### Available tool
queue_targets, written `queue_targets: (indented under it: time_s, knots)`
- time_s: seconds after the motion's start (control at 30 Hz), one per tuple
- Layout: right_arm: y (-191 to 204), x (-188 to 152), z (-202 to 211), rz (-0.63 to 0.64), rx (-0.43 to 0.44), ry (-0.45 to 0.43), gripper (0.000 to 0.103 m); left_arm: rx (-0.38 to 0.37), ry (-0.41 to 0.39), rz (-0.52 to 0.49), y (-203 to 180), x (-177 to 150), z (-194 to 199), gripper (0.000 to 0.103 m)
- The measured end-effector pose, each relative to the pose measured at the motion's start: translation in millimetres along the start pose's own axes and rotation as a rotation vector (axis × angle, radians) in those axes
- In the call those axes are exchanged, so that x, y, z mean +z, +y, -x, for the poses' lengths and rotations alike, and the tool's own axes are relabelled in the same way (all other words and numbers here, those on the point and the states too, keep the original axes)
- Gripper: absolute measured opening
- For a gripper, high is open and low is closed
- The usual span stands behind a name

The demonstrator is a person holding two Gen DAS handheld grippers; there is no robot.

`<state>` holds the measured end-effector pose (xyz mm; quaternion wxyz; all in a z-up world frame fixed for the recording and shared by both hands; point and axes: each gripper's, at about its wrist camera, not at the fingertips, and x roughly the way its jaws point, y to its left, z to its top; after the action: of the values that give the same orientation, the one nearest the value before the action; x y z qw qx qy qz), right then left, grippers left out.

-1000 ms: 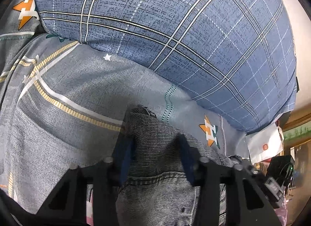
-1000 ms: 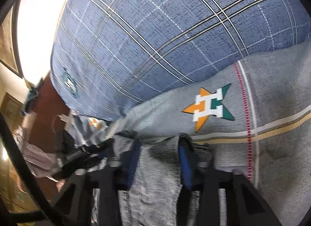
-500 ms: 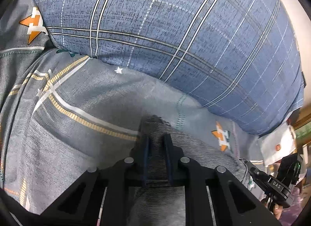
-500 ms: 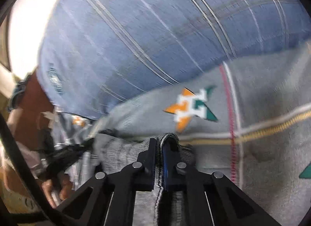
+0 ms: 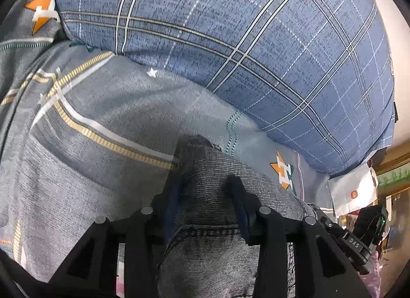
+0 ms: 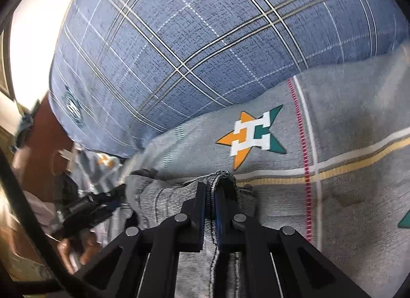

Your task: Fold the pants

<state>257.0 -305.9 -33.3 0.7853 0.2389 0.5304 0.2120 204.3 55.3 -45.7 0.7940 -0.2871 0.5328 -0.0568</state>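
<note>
Pants [image 5: 212, 195], grey denim, lie on the grey sheet [image 5: 89, 169] w/ star prints, just below the blue plaid pillow [image 5: 243, 41]. Left gripper [image 5: 205, 192] has its fingers spread wide, one each side of a raised fold of the cloth, touching it but not squeezing, as far as the fisheye lets me judge. Right gripper [image 6: 210, 210] has its fingers pressed together on the pants' edge, a thin seam of fabric pinched between the pads.

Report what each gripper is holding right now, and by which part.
The right gripper is shut on the pants, pinching a folded edge. The left gripper is open, its fingers straddling the pants, gripping nothing.
</note>
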Motion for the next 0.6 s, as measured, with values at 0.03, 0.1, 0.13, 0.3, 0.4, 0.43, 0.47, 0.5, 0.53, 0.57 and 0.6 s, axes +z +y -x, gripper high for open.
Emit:
queue_targets:
  time_s: [0.03, 0.1, 0.13, 0.3, 0.4, 0.43, 0.47, 0.5, 0.53, 0.57, 0.6]
  knots:
    - [1, 0, -1, 0.005, -0.007, 0.000, 0.007, 0.006, -0.002, -0.003, 0, 0, -1, 0.041]
    - [0, -1, -4, 0.012, -0.029, 0.007, 0.007, 0.033, -0.003, -0.015, -2, -1, -3, 0.041]
    - [-3, -1, -7, 0.007, -0.040, 0.025, 0.007, 0.029, 0.003, -0.015, -1, -1, -5, 0.042]
    - [-9, 1, 0, -0.029, -0.003, 0.013, 0.007, 0.021, 0.003, 0.000, 0, -1, -1, 0.042]
    - [-15, 1, -4, -0.048, -0.018, 0.031, 0.010, 0.023, 0.002, -0.003, -1, -2, 1, 0.042]
    - [-16, 0, -4, -0.060, -0.013, 0.033, 0.011, 0.023, 0.004, 0.000, 0, -2, 2, 0.042]
    - [-16, 0, -3, -0.066, -0.008, 0.031, 0.011, 0.022, 0.005, 0.005, 1, -3, 3, 0.042]
    - [-15, 1, -1, -0.059, -0.012, 0.024, 0.011, 0.020, 0.005, 0.007, 1, -3, 4, 0.042]
    - [-14, 1, 1, -0.050, -0.022, 0.016, 0.011, 0.019, 0.005, 0.008, 2, -3, 5, 0.042]
    - [-14, 2, 5, -0.045, -0.055, 0.003, 0.011, 0.022, 0.005, 0.006, 1, -3, 7, 0.042]
    - [-16, 2, 8, -0.050, -0.082, -0.008, 0.011, 0.026, 0.005, 0.003, 1, -3, 8, 0.042]
